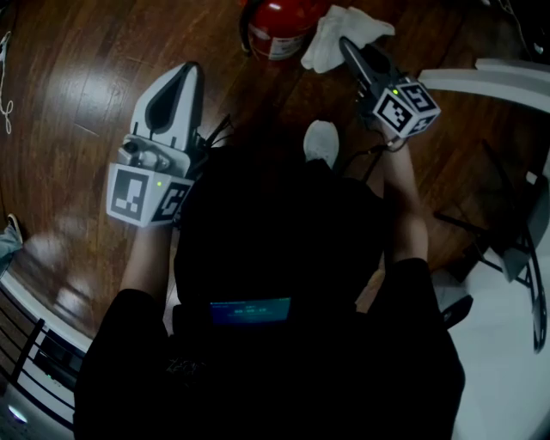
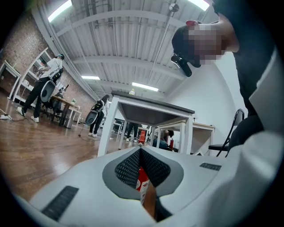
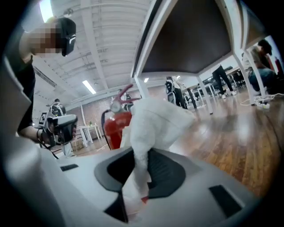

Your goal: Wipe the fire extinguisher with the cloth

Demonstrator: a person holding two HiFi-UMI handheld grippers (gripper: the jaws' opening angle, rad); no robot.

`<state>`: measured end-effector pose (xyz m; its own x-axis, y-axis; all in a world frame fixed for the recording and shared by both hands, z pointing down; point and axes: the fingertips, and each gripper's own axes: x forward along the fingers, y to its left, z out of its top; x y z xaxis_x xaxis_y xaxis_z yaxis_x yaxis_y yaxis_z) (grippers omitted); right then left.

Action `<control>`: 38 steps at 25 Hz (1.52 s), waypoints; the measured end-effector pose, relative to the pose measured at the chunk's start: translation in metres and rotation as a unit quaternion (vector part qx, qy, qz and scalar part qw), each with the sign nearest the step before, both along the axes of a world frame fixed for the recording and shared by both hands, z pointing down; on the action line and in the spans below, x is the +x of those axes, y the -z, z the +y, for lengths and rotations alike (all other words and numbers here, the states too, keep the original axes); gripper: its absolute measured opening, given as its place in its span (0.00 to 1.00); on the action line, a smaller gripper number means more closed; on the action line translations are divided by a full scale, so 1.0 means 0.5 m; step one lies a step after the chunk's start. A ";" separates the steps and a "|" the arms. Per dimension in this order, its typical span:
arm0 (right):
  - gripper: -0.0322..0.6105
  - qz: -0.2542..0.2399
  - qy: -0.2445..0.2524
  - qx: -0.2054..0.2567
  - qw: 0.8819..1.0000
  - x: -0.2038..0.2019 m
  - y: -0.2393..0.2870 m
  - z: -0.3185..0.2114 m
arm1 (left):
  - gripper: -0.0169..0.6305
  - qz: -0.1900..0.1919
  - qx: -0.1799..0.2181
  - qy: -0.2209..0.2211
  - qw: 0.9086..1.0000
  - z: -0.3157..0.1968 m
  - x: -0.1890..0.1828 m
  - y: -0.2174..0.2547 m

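White cloth [image 3: 153, 117] clamped in my right gripper [image 3: 138, 155], left gripper [image 2: 140, 153] closed empty; wiping looks about to start, so next I press it onto the extinguisher [image 1: 279, 26].

A dark, glossy wood floor [image 1: 77, 77] fills the room. Ahead of the left hand-held gripper [image 1: 191, 73] stands a white table [image 2: 151, 111], with a black chair [image 2: 233, 133] to the right and a brick wall [image 2: 15, 57] far left. Strip lights [image 2: 145, 86] hang on the white beamed ceiling [image 2: 115, 40]. Another white table [image 3: 195, 40] rises above the right hand-held gripper [image 1: 345, 45].
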<state>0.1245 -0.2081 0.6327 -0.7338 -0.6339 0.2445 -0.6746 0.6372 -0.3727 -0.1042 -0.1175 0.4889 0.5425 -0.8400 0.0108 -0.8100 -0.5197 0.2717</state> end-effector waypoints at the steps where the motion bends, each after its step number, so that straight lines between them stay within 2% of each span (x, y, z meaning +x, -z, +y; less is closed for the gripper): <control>1: 0.20 -0.006 0.000 0.012 1.000 0.005 0.040 0.009 | 0.02 0.000 0.000 0.001 1.000 -0.009 -0.002 0.011; 5: 0.20 -0.020 -0.003 0.041 0.999 0.025 0.217 0.053 | 0.02 -0.001 -0.013 0.002 1.000 -0.033 0.002 0.104; 10: 0.20 0.001 -0.025 0.038 0.999 0.081 0.460 0.158 | 0.02 -0.011 -0.038 -0.011 0.999 -0.004 0.010 0.305; 16: 0.20 0.029 -0.119 -0.004 0.993 0.206 0.783 0.356 | 0.02 -0.022 -0.073 -0.032 0.997 0.081 -0.020 0.571; 20: 0.20 0.046 -0.176 -0.009 0.983 0.249 0.990 0.463 | 0.02 -0.018 -0.069 -0.031 0.997 0.139 -0.058 0.764; 28: 0.20 0.096 -0.194 0.008 0.976 0.165 1.257 0.646 | 0.02 -0.018 -0.047 -0.027 0.998 0.315 -0.141 1.029; 33: 0.20 0.073 -0.210 0.025 0.975 0.100 1.366 0.745 | 0.02 -0.023 -0.057 -0.028 0.998 0.431 -0.190 1.104; 38: 0.20 0.047 -0.201 0.036 0.978 0.042 1.427 0.791 | 0.02 -0.016 -0.054 -0.054 0.997 0.489 -0.164 1.160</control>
<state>0.1454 0.1876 -0.0809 -0.3990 -0.8843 0.2424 -0.9046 0.3365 -0.2615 -0.1863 0.1269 -0.0912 0.6278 -0.7695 0.1172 -0.7599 -0.5732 0.3066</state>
